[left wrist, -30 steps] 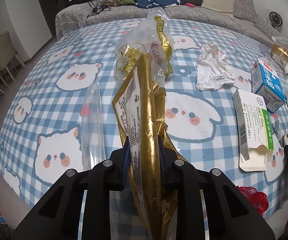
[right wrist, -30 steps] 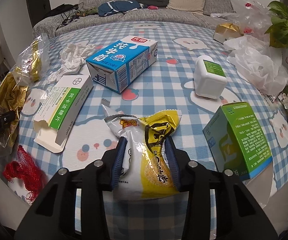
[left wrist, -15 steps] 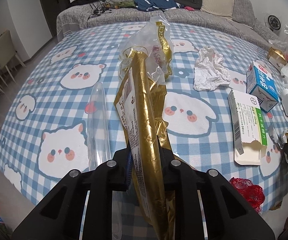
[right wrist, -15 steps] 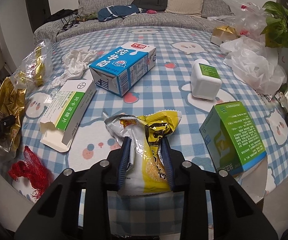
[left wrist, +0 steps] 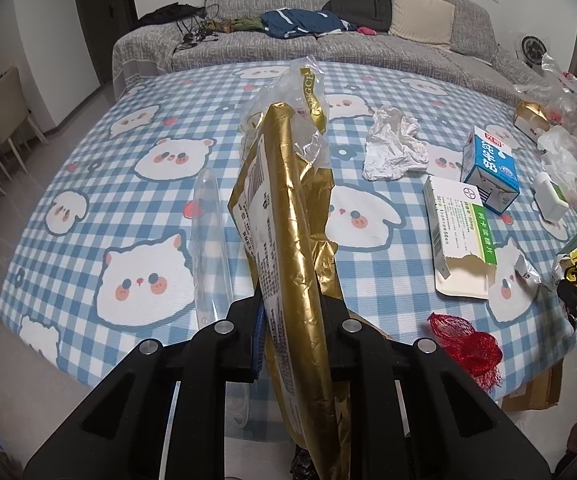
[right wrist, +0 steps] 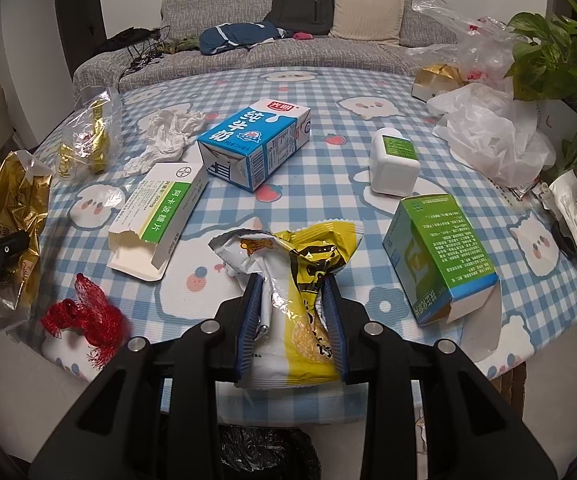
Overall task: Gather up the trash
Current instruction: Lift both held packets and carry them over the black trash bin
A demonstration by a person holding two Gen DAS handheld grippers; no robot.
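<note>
Left to right. Left tongs (left wrist: 292, 312): clamped on a gold foil bag (left wrist: 288, 216), which stands steeply on end between the jaws, its long axis running up and away from them, its lower end hanging below the near edge of the tabletop (left wrist: 88, 184). A clear cellophane wrapper (left wrist: 288, 108) clings at its top end. Right tongs (right wrist: 292, 312): closed on a yellow-and-white snack wrapper (right wrist: 300, 280), crumpled, its long axis in line with the fingers and its far end fanning out over the checked cloth.

Governing relation: a black bin bag (right wrist: 264, 452) shows directly below the right tongs, under the tabletop's near rim. Both held items thus lie above and slightly beyond the receptacle; the coming move is judged to be back and down, the right hand seeming the nearer.

Remaining on the tabletop: red mesh net (right wrist: 84, 320), torn white-and-green carton (right wrist: 160, 216), blue milk carton (right wrist: 256, 148), green box (right wrist: 440, 256).
</note>
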